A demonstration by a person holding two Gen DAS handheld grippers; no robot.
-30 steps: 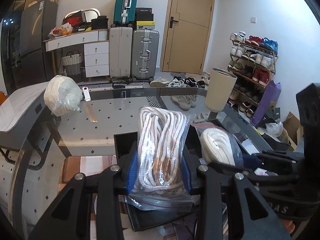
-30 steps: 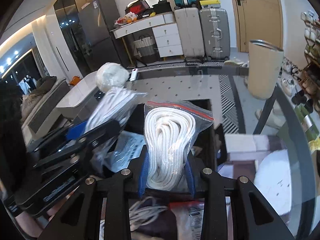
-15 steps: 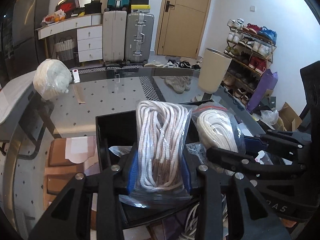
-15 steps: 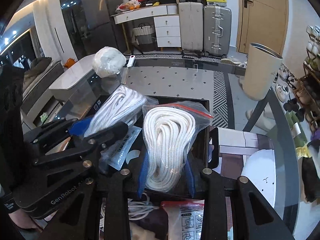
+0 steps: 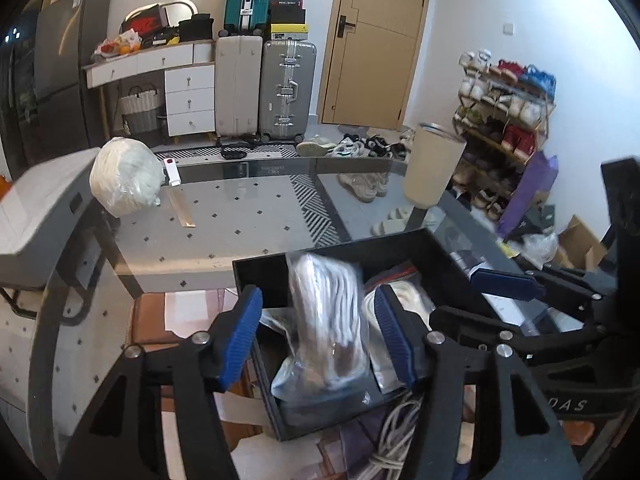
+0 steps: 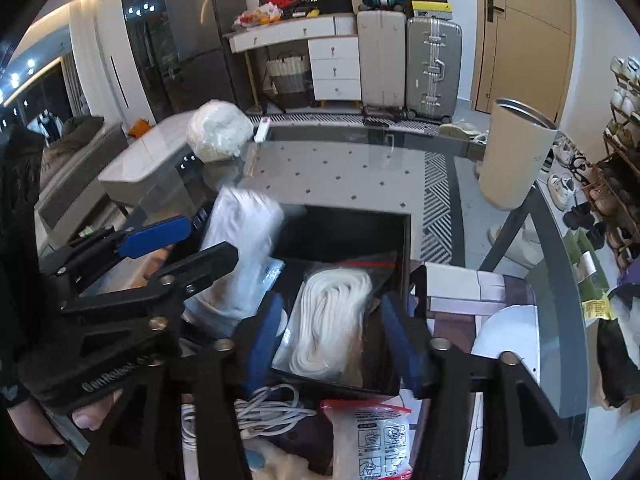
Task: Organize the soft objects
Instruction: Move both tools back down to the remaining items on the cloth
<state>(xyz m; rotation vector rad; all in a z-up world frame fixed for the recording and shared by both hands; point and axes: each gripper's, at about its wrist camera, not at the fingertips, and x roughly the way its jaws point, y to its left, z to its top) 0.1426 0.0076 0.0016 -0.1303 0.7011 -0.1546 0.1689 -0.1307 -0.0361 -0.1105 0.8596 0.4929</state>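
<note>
both tongs (image 5: 318, 334) (image 6: 328, 338) opening, rope bags (image 5: 328, 320) (image 6: 332, 320) loose between pads, inside black box (image 5: 400, 246) walls.

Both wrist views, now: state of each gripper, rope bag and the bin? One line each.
left gripper: jaws opening, pads off the bag
speckled rope bag: released, blurred, upright in the bin
right gripper: jaws opening, pads off the bag
white rope bag: lying in the bin
black bin: open top, holds both bags
door: shut
</note>
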